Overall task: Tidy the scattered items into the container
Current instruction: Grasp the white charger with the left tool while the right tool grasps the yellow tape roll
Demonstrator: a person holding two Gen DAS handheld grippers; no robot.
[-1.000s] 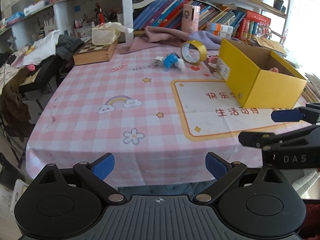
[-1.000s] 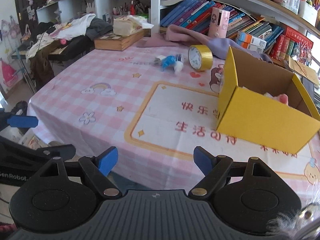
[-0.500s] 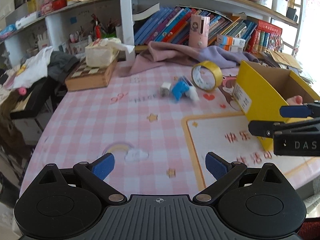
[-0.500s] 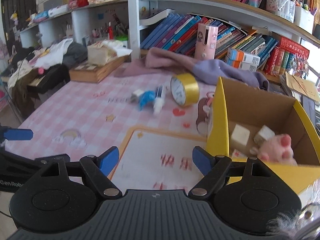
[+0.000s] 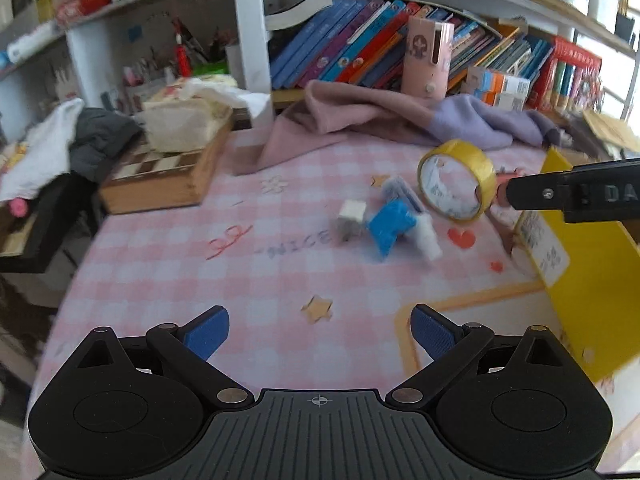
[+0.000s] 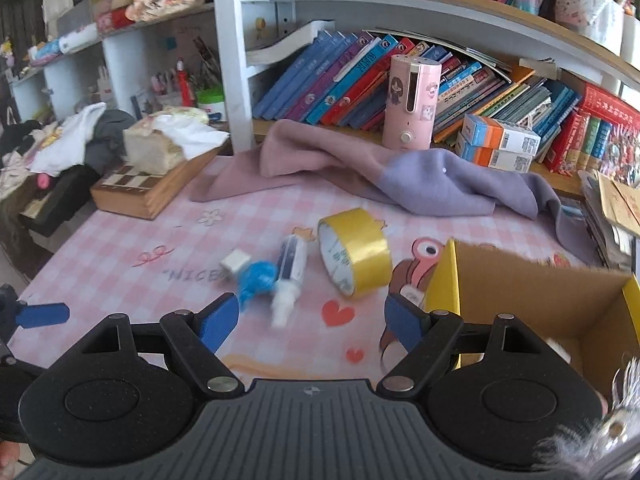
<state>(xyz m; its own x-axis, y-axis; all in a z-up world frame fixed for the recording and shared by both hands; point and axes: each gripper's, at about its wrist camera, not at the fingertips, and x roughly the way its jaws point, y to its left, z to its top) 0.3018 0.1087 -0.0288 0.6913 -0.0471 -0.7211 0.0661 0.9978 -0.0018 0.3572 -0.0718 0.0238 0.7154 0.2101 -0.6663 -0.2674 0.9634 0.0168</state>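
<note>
Both the left gripper (image 5: 319, 330) and right gripper (image 6: 310, 322) hover with fingers spread wide, holding nothing. Ahead of them the tape roll (image 6: 355, 255), tube (image 6: 291, 269) and small white block (image 6: 235, 261) lie loose on the counter (image 5: 160, 264), so they need collecting; the yellow box (image 6: 532, 300) waits open-topped right of the right fingers, ready to receive them.

Daylight from the right, bright and soft; window (image 5: 628, 60) edge blown out. Both views are motion-smeared: small blue item (image 5: 390, 226) and white tube (image 6: 290, 276) streaked, yellow box (image 6: 532, 300) rim ghosted. Fisheye bends the shelves (image 6: 400, 4); corners vignette black. Shadows faint.
</note>
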